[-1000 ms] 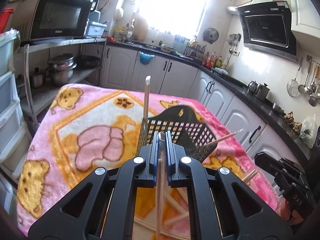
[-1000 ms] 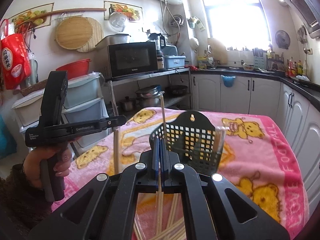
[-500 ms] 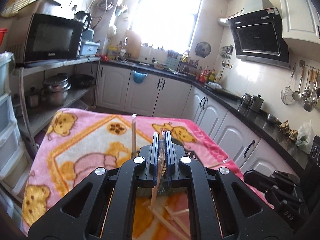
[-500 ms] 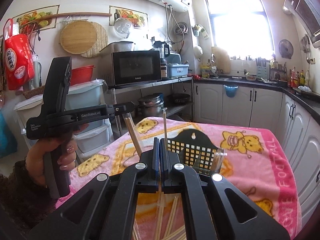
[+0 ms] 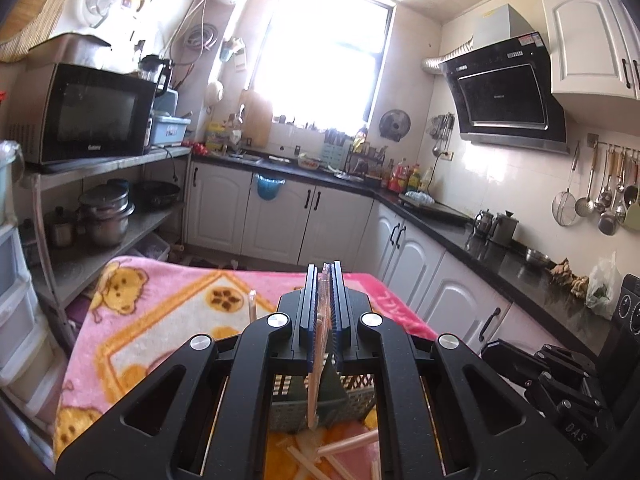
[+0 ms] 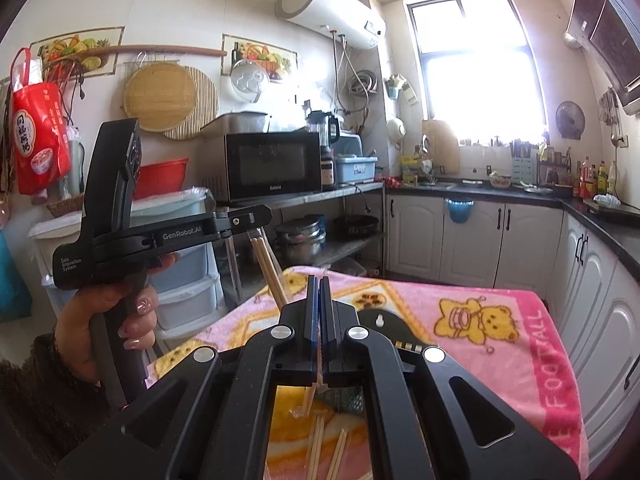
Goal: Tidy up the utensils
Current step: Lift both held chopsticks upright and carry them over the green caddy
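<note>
Above the pink bear-print blanket (image 5: 168, 320), the left gripper (image 5: 324, 312) has its jaws pressed together on a wrapped pair of chopsticks (image 5: 314, 392), which hangs down between the fingers toward the black utensil basket (image 5: 352, 400) at 6 o'clock. A single chopstick (image 5: 252, 306) stands up at about 9 o'clock of the fingertips (whether it rests in the basket is hidden by the gripper body). Loose chopsticks (image 5: 340, 444) lie scattered on the blanket just below the basket.

From the right wrist view, the right gripper (image 6: 319, 312) is likewise clamped on a thin chopstick (image 6: 310, 396) running down between its pads. At 9 o'clock the person's left hand (image 6: 100, 320) holds the left gripper's handle, with 2 chopsticks (image 6: 268, 268) slanting down from its fingers. The basket's back plate (image 6: 380, 322) shows just behind the right fingers, and more chopsticks (image 6: 324, 448) lie at 6 o'clock.
</note>
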`<state>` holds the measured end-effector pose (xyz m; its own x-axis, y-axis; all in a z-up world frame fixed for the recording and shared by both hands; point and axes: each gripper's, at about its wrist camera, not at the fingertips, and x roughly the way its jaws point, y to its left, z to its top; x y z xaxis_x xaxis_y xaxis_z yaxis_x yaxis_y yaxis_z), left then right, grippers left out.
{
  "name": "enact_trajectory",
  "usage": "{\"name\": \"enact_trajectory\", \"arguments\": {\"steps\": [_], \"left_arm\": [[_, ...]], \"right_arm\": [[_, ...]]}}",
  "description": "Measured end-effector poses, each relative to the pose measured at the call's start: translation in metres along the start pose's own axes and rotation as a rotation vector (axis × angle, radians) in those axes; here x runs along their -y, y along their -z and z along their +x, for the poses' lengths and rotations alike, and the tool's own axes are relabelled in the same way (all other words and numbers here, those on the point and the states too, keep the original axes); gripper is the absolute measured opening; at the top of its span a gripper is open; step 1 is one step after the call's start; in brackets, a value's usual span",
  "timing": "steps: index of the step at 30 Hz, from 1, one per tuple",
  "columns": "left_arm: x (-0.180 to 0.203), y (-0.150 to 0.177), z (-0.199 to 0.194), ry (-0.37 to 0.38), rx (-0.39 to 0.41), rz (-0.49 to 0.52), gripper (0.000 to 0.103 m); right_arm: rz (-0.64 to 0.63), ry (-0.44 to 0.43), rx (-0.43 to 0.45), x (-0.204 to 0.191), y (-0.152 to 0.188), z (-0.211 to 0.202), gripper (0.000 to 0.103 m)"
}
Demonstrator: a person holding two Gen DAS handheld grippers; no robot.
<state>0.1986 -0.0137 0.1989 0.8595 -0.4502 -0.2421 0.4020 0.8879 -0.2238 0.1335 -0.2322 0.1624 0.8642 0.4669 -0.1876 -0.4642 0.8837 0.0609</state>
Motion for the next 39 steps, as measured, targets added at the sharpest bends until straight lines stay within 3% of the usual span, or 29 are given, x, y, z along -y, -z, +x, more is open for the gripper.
{"name": "enact_trajectory", "arguments": {"steps": [20,39], "left_arm": [[0.003,-0.041,0.007,-0.037,0.077,0.011,0.004],[-0.027,-0.013,0.051,-0.083,0.006,-0.065,0.004]], "right_arm": [[0.010,0.071,0.100,0.035,-0.054,0.019,0.001],[0.046,0.076,-0.031,0.043,-0.030,0.078,0.001]]}}
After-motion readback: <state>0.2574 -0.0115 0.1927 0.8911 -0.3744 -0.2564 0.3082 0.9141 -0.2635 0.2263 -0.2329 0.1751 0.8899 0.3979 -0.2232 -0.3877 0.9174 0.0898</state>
